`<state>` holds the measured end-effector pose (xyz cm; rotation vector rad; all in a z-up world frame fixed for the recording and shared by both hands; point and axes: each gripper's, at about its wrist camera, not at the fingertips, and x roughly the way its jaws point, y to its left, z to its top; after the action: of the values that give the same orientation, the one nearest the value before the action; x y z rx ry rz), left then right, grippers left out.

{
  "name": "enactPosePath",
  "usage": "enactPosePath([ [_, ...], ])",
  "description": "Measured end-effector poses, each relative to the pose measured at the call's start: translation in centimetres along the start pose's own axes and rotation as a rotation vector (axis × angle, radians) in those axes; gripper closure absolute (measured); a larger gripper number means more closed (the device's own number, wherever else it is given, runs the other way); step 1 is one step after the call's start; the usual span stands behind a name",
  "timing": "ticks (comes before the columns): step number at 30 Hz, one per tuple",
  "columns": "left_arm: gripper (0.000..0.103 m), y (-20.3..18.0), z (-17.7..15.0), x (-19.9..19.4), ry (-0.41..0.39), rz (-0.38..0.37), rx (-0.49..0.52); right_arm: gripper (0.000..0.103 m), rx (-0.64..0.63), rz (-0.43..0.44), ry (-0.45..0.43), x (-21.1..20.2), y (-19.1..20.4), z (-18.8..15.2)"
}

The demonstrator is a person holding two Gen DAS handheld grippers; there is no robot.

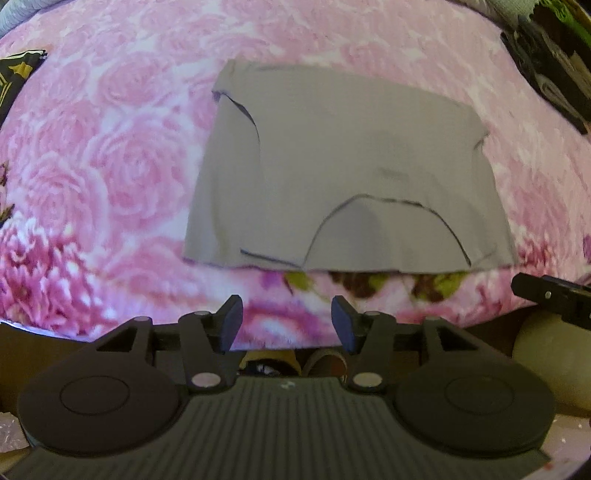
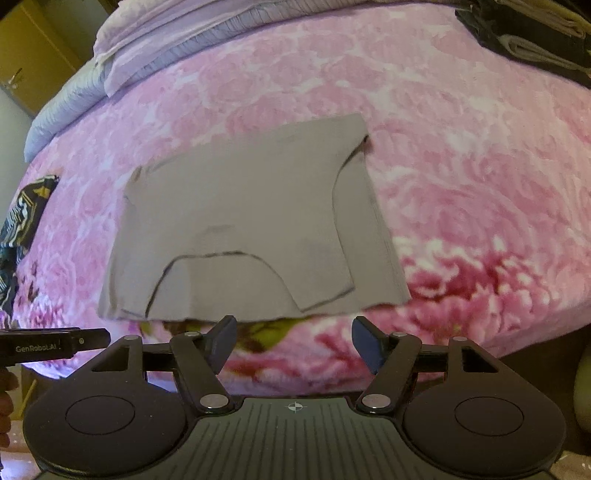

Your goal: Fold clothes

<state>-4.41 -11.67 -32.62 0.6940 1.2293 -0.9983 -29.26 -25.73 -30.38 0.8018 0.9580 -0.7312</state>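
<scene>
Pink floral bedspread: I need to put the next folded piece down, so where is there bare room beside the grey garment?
Open bedspread lies right of the grey garment, bordered far off by the dark pile. Another bare patch sits left of it, before the black patterned cloth. The pillows crowd the head end. Both grippers hang open at the near edge.

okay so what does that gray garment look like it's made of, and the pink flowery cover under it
The gray garment looks like a thin, matte knit, perhaps cotton jersey: it lies flat with soft folds and dark stitched seams. The pink floral cover seems a plush, fleece-like blanket, since its rose print looks fuzzy-edged, though blur leaves that open.
</scene>
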Motion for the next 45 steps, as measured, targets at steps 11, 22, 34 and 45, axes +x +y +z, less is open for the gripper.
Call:
enactPosePath([
  [11,0.052,-1.2,-0.5,0.4,0.045,0.022,0.029,0.037,0.007,-0.002,0.049,0.3,-0.9,-0.7],
  [22,0.051,-2.3,0.2,0.7,0.052,0.040,0.042,0.037,0.016,0.004,0.061,0.9,-1.8,-0.2],
  [34,0.052,-0.1,3.8,1.2,-0.100,-0.010,0.017,0.037,0.026,0.045,-0.032,2.7,-5.2,2.8],
  [45,0.057,7.0,8.9,3.9,-0.249,-0.098,-0.079,0.049,0.299,0.232,-0.239,8.3,-12.6,8.0],
])
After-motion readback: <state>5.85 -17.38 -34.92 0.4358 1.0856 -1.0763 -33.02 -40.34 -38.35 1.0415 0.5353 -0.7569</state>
